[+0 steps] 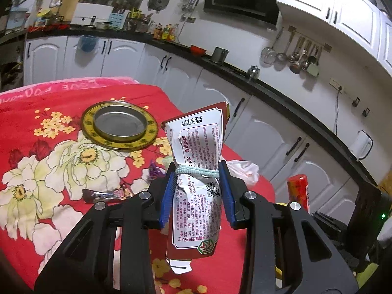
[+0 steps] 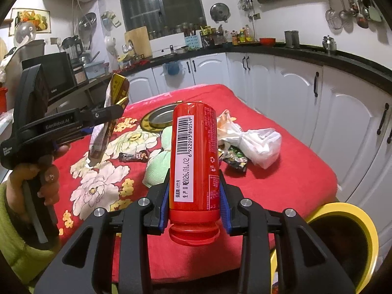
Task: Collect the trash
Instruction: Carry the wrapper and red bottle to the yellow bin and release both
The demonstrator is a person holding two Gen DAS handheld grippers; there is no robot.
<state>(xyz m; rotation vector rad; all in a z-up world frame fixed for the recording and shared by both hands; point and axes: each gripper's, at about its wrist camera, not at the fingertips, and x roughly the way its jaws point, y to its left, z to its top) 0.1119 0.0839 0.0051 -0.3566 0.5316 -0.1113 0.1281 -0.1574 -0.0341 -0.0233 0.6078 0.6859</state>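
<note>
While the left gripper (image 1: 198, 180) hangs above the red flowered cloth (image 1: 44, 147), its blue pads pinch a crumpled snack pouch (image 1: 199, 152) tied round the middle with a pale green band (image 1: 196, 172); the pouch stands nearly upright between the fingers, clear of the table. From the right wrist view the same gripper (image 2: 107, 112) shows at the left edge, held in a hand (image 2: 46, 178) with a yellow-green sleeve, the pouch (image 2: 103, 137) hanging tilted from its jaws.

On the cloth beneath lie a round gold-rimmed tin lid (image 1: 120, 125), a purple wrapper (image 1: 154, 171) and a dark candy-bar wrapper (image 1: 105, 194) near the left gripper's fingers. Further right in the right wrist view come a pale green cloth bundle (image 2: 156, 169), then loose snack wrappers (image 2: 232, 156) and a white plastic bag (image 2: 262, 144), all resting on the table.

The right gripper (image 2: 194, 191) clamps a red cylindrical canister (image 2: 193, 147) with a white barcode label, its lid end toward the camera, lifted off the cloth. At the lower right stands a yellow-rimmed bin (image 2: 362, 223), just beside the table's edge.
</note>
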